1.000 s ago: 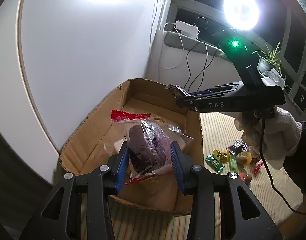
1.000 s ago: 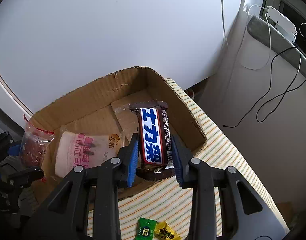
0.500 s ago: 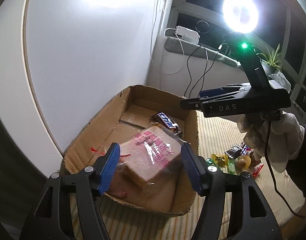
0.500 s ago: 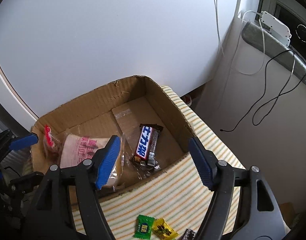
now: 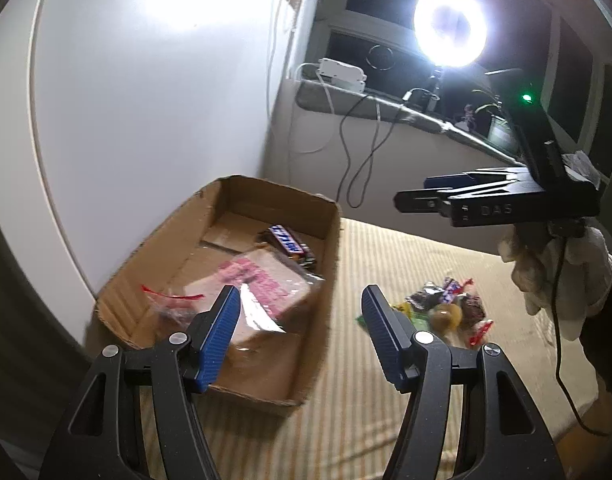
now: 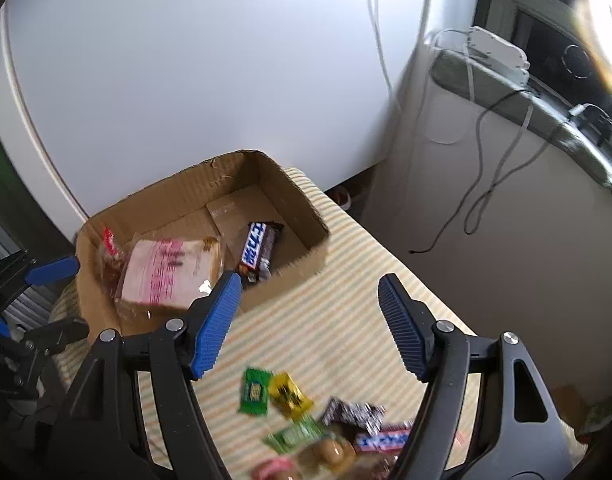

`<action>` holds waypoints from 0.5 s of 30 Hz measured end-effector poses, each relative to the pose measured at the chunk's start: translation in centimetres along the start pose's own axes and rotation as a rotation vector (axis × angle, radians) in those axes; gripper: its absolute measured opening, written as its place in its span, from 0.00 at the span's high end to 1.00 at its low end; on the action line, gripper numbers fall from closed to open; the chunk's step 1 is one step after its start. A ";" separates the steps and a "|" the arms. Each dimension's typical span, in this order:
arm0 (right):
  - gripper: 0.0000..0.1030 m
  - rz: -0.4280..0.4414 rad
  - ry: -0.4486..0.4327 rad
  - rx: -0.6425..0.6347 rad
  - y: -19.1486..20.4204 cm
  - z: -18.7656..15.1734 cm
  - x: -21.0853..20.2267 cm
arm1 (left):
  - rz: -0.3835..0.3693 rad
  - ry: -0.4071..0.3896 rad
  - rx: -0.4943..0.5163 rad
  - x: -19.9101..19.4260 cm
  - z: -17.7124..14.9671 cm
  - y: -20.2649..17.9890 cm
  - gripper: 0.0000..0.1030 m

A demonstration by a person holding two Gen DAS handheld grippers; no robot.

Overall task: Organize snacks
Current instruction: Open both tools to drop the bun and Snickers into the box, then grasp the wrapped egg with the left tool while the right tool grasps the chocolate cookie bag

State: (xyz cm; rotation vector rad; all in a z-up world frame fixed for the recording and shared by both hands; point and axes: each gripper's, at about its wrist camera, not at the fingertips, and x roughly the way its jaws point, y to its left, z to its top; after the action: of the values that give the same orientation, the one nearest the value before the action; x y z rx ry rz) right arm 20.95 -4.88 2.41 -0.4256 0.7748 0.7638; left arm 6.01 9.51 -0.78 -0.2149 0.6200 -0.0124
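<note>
Snacks lie in two groups: three in the box (image 5: pixel 326 264) and a loose pile (image 5: pixel 446 312) on the striped tabletop (image 6: pixel 338 320). Left tongs (image 5: pixel 297 332) stand wide and empty, over the box's near right corner. Right tongs (image 6: pixel 308 320) stand wide and empty, over the tabletop between box and pile. In the box: a pink-printed bread pack (image 6: pixel 165 272), a chocolate bar (image 6: pixel 257 248) beside it, and a red-edged bag (image 5: pixel 169 304) at the left end. Only the right view shows a green candy (image 6: pixel 254 390) and a yellow candy (image 6: pixel 287 394) apart from the pile. Only the left view shows the gloved hand (image 5: pixel 558 276) holding the right tongs, and a ring lamp (image 5: pixel 450 28) behind. Box walls stand between the left tongs and the packs.
</note>
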 end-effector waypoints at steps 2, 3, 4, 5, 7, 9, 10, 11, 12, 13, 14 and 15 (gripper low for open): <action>0.28 -0.003 -0.006 0.011 -0.3 -0.9 -1.2 | -0.010 0.002 0.004 -0.1 -0.1 -0.6 0.39; 0.28 -0.009 -0.008 0.017 -0.5 -1.4 -1.8 | -0.016 0.004 0.007 -0.1 -0.1 -0.9 0.39; 0.28 -0.017 -0.010 0.022 -0.7 -2.0 -2.5 | -0.024 0.006 0.010 -0.1 -0.2 -1.2 0.39; 0.28 -0.024 -0.011 0.028 -1.0 -2.7 -3.3 | -0.032 0.008 0.015 0.0 -0.4 -1.7 0.39; 0.28 -0.037 -0.011 0.036 -1.4 -4.1 -4.3 | -0.048 0.017 0.023 0.1 -0.6 -2.5 0.39; 0.28 -0.058 -0.010 0.050 -2.1 -5.5 -5.2 | -0.067 0.030 0.032 0.4 -0.9 -3.4 0.39; 0.28 -0.069 -0.007 0.062 -2.5 -6.3 -5.6 | -0.080 0.037 0.036 0.5 -1.1 -3.9 0.39; 0.28 -0.075 -0.005 0.074 -2.9 -6.9 -5.9 | -0.089 0.043 0.039 0.7 -1.2 -4.3 0.39; 0.28 -0.081 0.001 0.093 -3.4 -7.8 -6.2 | -0.102 0.051 0.043 1.0 -1.4 -4.8 0.39; 0.28 -0.085 0.004 0.106 -3.8 -8.5 -6.4 | -0.112 0.058 0.044 1.1 -1.6 -5.1 0.39; 0.28 -0.101 0.014 0.119 -4.3 -9.5 -6.5 | -0.122 0.065 0.046 1.3 -1.8 -5.5 0.39; 0.28 -0.117 0.021 0.123 -4.5 -10.1 -6.5 | -0.134 0.074 0.048 1.5 -2.0 -6.0 0.40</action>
State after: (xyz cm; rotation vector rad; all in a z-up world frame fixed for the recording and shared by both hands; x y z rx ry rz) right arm 16.55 -16.86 1.07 -0.3652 0.8055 0.5999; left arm 6.40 3.16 -2.00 -0.2098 0.6776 -0.1645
